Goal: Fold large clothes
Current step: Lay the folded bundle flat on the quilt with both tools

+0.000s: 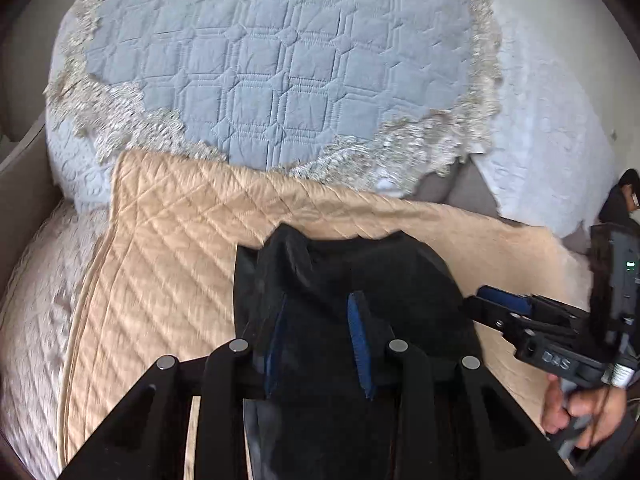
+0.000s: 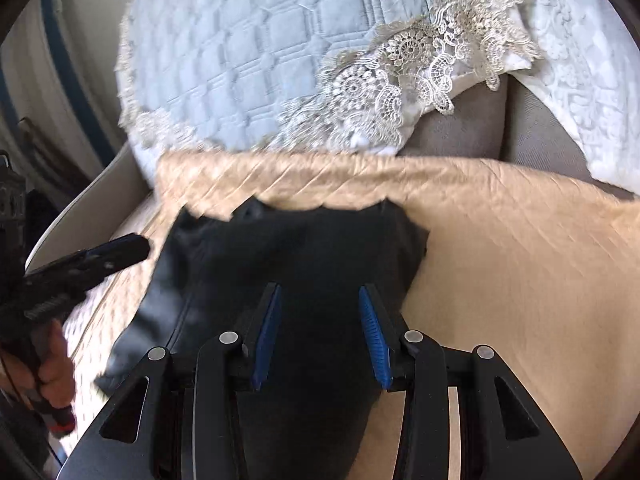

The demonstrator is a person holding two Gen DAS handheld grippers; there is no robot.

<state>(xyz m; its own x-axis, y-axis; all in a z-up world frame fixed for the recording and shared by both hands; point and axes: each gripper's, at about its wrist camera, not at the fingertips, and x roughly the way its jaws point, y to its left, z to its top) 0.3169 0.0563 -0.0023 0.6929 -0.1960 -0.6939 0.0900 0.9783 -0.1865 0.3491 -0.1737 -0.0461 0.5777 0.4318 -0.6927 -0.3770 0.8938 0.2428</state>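
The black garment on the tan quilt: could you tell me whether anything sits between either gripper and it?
Nothing visible does. The black garment lies directly under the open fingers of the right gripper, and the left gripper has the cloth between its open fingers too. Only the tan quilt lies around it, bare of other items.

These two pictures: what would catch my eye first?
A black garment lies bunched on a tan quilt, right in front of both cameras. The right gripper hangs open over it, blue pads apart, and the left gripper is open too. Behind lies a pale blue quilt edged with lace.
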